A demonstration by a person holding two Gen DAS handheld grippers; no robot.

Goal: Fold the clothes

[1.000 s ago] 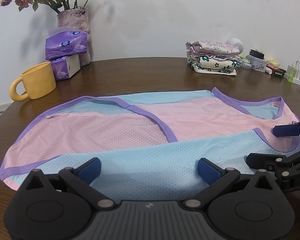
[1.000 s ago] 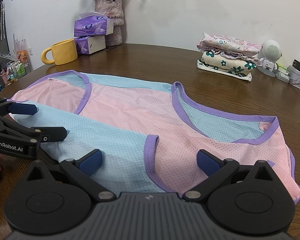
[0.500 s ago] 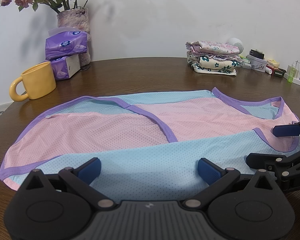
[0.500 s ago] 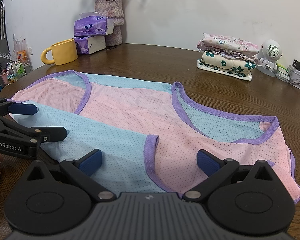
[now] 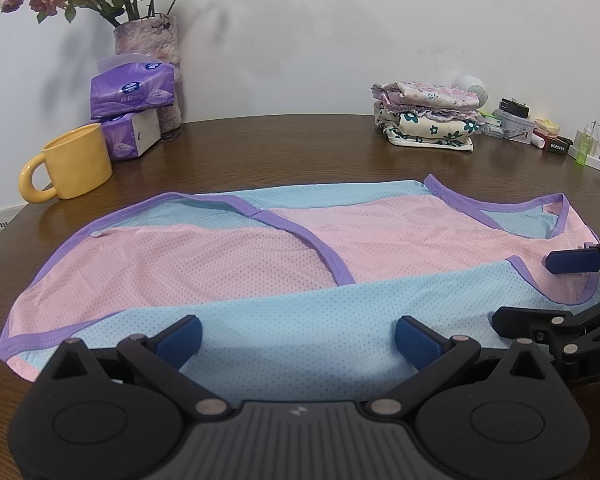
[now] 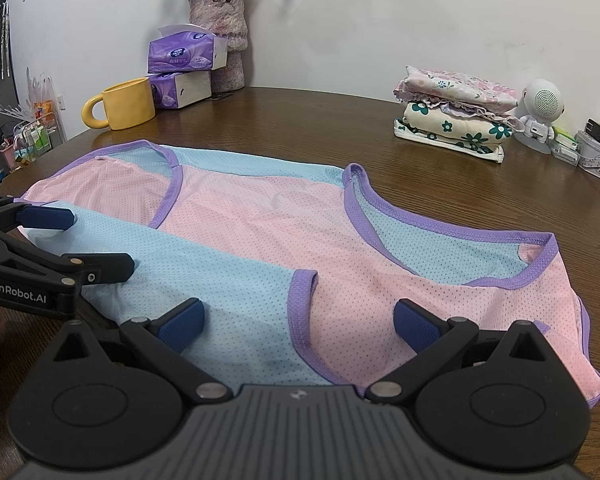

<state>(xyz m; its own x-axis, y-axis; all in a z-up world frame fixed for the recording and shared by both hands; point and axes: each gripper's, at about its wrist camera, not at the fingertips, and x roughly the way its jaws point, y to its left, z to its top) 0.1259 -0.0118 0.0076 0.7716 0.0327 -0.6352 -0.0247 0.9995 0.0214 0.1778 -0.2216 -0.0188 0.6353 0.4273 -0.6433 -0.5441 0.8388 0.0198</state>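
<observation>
A pink and light-blue mesh sleeveless top with purple trim (image 5: pixel 260 264) (image 6: pixel 284 232) lies spread flat on the brown wooden table (image 5: pixel 292 148). My left gripper (image 5: pixel 298 338) is open, its blue pads over the near blue edge of the top. It also appears at the left of the right wrist view as the left gripper (image 6: pixel 96 242). My right gripper (image 6: pixel 298 326) is open over the near hem by a purple armhole edge. It shows at the right of the left wrist view as the right gripper (image 5: pixel 524 288). Neither holds any cloth.
A stack of folded floral clothes (image 5: pixel 428 118) (image 6: pixel 456 110) sits at the back right. A yellow mug (image 5: pixel 72 162), purple tissue packs (image 5: pixel 134 110) and a vase of flowers (image 5: pixel 152 64) stand back left. A small white speaker (image 6: pixel 542 110) and small boxes are at the far right.
</observation>
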